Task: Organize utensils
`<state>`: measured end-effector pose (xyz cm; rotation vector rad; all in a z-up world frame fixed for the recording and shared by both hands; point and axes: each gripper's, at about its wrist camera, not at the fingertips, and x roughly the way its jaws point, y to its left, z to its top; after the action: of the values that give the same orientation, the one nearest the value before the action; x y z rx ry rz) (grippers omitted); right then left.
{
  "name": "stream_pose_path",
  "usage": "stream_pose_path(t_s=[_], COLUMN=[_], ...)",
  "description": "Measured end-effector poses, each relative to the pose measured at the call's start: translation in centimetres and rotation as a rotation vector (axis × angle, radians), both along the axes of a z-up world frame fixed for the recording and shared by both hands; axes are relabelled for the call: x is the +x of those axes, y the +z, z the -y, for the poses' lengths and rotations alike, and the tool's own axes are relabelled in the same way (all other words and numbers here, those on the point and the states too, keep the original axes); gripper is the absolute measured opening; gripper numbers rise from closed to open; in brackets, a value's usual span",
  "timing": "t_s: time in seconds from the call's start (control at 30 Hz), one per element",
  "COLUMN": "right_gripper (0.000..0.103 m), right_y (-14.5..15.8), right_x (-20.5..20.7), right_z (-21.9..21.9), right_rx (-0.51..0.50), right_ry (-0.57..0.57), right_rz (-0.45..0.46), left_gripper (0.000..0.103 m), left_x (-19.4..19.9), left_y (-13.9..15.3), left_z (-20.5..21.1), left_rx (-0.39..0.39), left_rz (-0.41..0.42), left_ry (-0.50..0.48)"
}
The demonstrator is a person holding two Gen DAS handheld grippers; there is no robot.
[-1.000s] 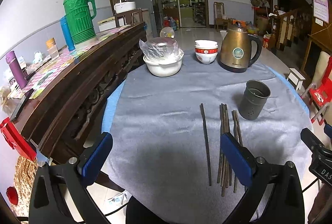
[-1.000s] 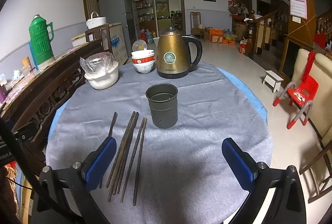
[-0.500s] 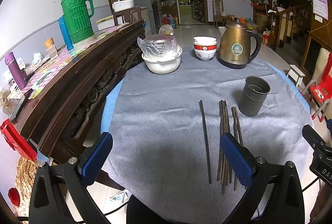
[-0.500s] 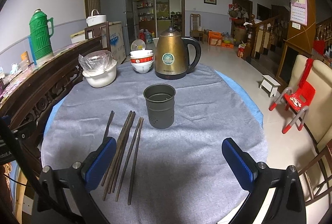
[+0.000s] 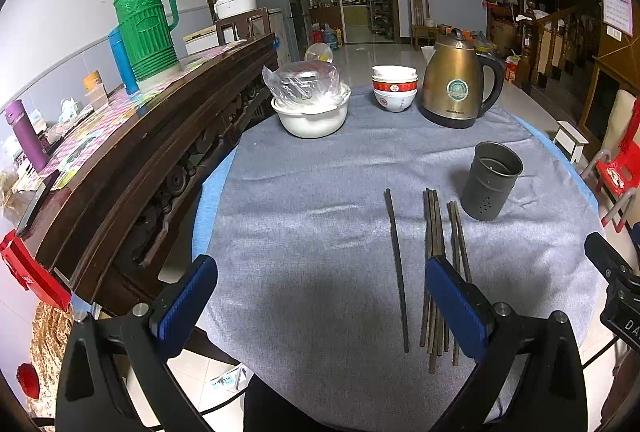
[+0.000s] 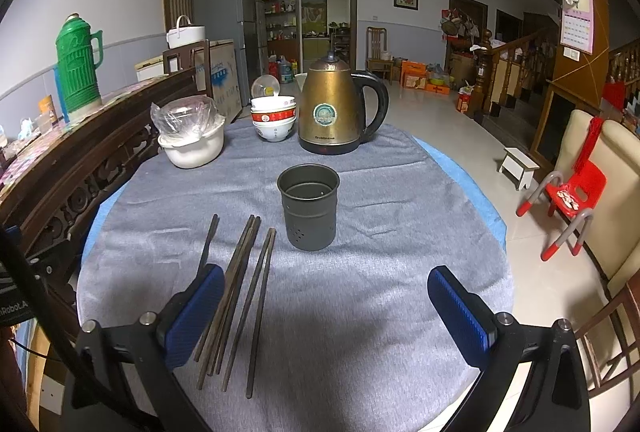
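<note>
Several dark chopsticks (image 5: 434, 252) lie side by side on the grey tablecloth (image 5: 312, 216), with one single chopstick (image 5: 396, 264) apart to their left. They also show in the right wrist view (image 6: 244, 284). A dark metal holder cup (image 5: 491, 180) stands upright and empty to their right; it also shows in the right wrist view (image 6: 309, 206). My left gripper (image 5: 320, 302) is open and empty above the table's near edge, its right finger over the chopsticks. My right gripper (image 6: 326, 312) is open and empty, just in front of the cup.
A gold kettle (image 6: 340, 110), stacked bowls (image 6: 274, 120) and a white bowl with a plastic bag (image 6: 192, 140) stand at the table's far side. A dark wooden sideboard (image 5: 132, 136) with a green thermos (image 5: 146, 28) runs along the left. A red child's chair (image 6: 568, 200) stands on the right.
Both grippers have pulled back slightly from the table and tilted a little; the table items look a bit farther away. Nothing on the table has moved.
</note>
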<state>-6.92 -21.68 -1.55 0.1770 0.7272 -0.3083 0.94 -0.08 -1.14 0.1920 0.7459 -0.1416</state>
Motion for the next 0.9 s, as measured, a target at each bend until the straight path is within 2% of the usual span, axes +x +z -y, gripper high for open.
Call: stream_pose_path(t_s=[0.9], right_gripper=[0.103], right_y=[0.08], right_x=[0.1], right_z=[-0.31], right_rx=[-0.007], right_ry=[-0.007], right_rz=[-0.003], left_gripper=[0.103], left_x=[-0.22], left_y=[-0.33], left_z=[-0.04], left_rx=[-0.008], left_rz=[-0.002], left_ry=[-0.003])
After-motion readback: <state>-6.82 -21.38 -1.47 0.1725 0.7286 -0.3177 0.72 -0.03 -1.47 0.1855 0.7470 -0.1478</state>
